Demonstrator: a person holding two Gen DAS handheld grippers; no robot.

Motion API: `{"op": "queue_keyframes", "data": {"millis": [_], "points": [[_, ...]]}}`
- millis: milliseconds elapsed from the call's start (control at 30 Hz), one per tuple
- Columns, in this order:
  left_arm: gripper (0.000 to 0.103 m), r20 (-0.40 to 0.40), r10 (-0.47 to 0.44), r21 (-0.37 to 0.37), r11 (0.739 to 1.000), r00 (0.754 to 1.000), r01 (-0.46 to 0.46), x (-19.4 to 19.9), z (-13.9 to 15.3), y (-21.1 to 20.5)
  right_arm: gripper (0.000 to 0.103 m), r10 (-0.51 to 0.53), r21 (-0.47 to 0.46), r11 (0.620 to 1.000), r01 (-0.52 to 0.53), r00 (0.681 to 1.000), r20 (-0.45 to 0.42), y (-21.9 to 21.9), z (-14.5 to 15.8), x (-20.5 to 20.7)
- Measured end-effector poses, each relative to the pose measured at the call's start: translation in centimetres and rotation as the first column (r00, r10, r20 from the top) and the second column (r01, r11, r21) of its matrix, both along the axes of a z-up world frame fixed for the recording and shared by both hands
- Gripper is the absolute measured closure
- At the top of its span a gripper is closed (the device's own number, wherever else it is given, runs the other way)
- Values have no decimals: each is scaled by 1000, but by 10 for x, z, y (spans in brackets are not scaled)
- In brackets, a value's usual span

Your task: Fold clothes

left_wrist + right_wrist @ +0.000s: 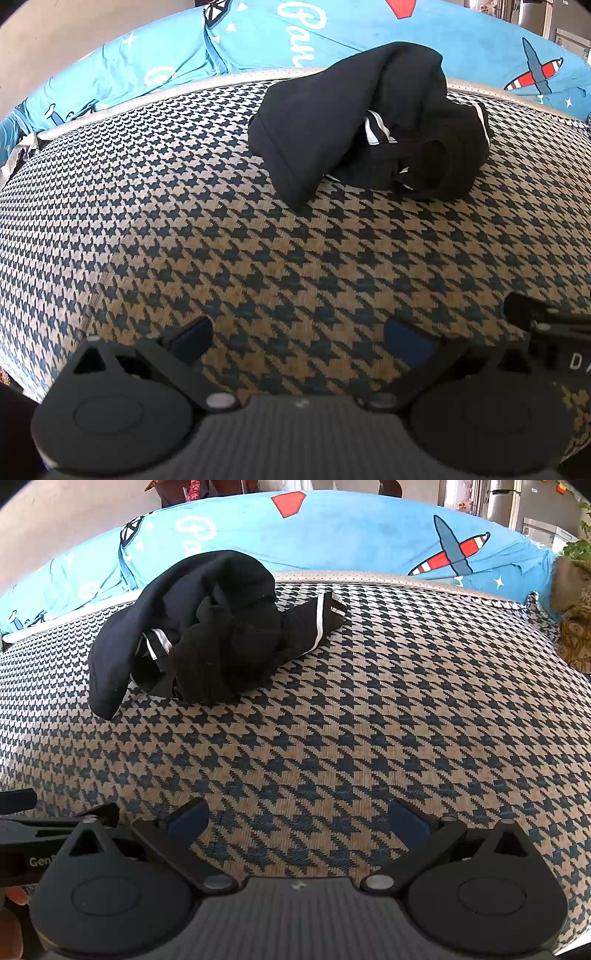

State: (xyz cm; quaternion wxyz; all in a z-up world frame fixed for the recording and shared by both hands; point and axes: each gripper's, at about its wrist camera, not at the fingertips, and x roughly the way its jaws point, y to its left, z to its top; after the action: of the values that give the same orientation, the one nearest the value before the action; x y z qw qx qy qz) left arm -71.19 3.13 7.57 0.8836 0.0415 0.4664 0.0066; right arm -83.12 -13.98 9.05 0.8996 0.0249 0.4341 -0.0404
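A crumpled black garment with white stripes (369,122) lies in a heap at the far side of a houndstooth-patterned surface (221,240). In the right wrist view the same garment (199,631) sits at the upper left. My left gripper (299,339) is open, well short of the garment, with only the patterned cloth between its blue-padded fingers. My right gripper (299,821) is also open and holds nothing, near the front of the surface and to the right of the garment. Part of the right gripper's body (550,332) shows at the left view's right edge.
A bright blue sheet with aeroplane prints (332,535) runs along the back behind the surface. A brown object and a green plant (576,602) stand at the far right. A fingertip (14,895) shows at the lower left of the right wrist view.
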Motion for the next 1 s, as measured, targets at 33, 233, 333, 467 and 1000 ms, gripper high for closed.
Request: {"op": "queue_keyframes", "data": {"millis": [33,233,333,467,1000], "points": [[0,0,0,0,1000,1000,0,0,0,0,0,0,1,1000,0,1000,1,0,0,0],[0,3,5,-3,1000,1000,-5,-2,2,1,0,0,4,1000,0,1000,1,0,0,0],[0,3,6,-3,1000,1000,-6,-2,1,1,0,0,7,1000,0,1000,2,0,0,0],[0,2,11,-1,1000,1000,-11,-1,1,1,0,1,7,1000,-1,1000,2,0,0,0],[0,5,14,-2,1000,1000,-14,-1,1,1,0,-2,9,1000,2,1000,3,1,0,0]]}}
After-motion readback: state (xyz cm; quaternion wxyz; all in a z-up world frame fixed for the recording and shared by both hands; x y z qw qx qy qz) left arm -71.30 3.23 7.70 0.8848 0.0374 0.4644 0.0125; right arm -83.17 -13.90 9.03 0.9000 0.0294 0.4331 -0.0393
